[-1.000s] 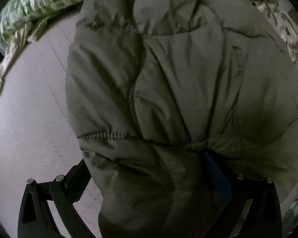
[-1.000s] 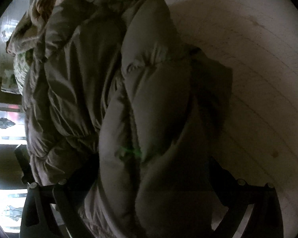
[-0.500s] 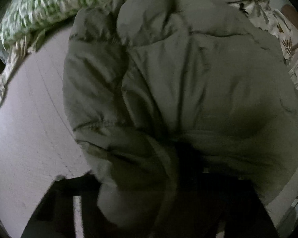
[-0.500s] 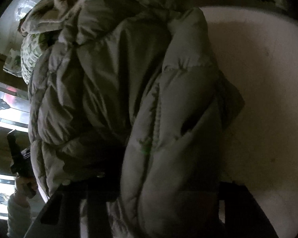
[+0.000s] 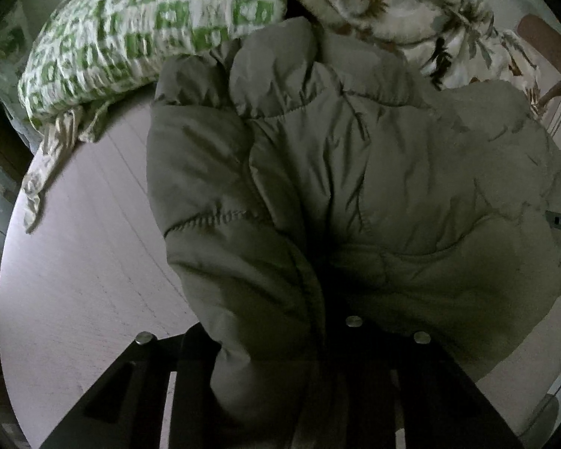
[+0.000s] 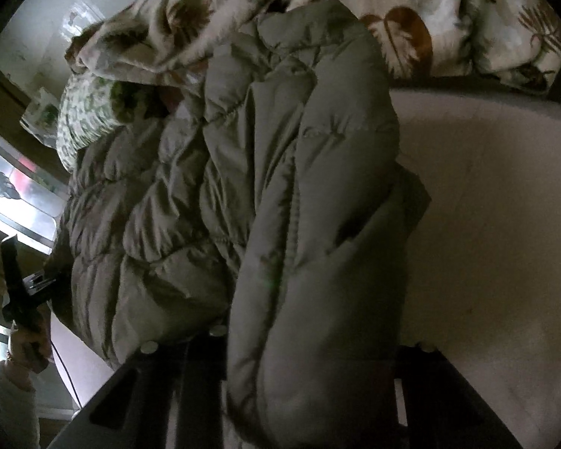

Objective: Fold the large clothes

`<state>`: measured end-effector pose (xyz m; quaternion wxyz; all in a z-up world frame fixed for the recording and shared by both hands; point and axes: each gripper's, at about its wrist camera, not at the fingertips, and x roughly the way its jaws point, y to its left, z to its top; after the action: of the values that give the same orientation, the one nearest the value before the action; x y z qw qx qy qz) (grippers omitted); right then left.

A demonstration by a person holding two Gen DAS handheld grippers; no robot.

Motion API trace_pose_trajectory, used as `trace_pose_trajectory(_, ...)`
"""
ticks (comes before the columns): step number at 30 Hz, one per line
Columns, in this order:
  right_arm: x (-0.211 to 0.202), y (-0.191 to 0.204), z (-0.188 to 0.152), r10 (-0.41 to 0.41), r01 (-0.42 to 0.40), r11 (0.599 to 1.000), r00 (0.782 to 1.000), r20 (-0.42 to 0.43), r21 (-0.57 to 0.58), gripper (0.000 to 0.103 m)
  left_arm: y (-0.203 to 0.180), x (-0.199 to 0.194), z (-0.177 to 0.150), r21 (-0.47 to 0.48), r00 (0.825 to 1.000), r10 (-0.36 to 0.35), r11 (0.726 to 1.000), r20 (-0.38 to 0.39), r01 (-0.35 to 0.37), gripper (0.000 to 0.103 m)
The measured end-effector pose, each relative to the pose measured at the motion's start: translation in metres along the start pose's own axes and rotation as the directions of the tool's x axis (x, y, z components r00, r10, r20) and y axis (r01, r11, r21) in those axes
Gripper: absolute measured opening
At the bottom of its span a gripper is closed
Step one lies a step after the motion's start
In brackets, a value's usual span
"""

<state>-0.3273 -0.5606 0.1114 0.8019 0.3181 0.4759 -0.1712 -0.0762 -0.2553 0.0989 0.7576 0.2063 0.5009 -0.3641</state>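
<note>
A pale bed (image 5: 74,280) carries everything. A grey-green quilted puffer jacket (image 5: 374,187) lies bunched across its middle and reaches toward the bed's far edge. There its top tucks under a leaf-printed duvet (image 6: 411,7) heaped along that edge, with a green-and-white patterned pillow (image 5: 149,26) at the far left corner. The left claw (image 5: 280,393) has just been closing and now pinches a thick fold of the jacket's near hem, the cloth bulging up between its dark fingers. The right claw (image 6: 310,393) has likewise just been closing and clamps another padded fold of the same hem. In the right wrist view, a hand (image 6: 26,340) in a pale sleeve (image 6: 7,393) grips the left claw's handle at the jacket's far side.
</note>
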Motion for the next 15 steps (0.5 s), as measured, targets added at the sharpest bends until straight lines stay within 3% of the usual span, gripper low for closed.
trace_pose_trajectory(15,-0.063,0.006,-0.009,0.014,-0.009,0.999,0.997,0.081,-0.053,0.028,-0.022,-0.082,-0.003,0.058,0.993,0.003,0.998,0.121,-0.010,0.026)
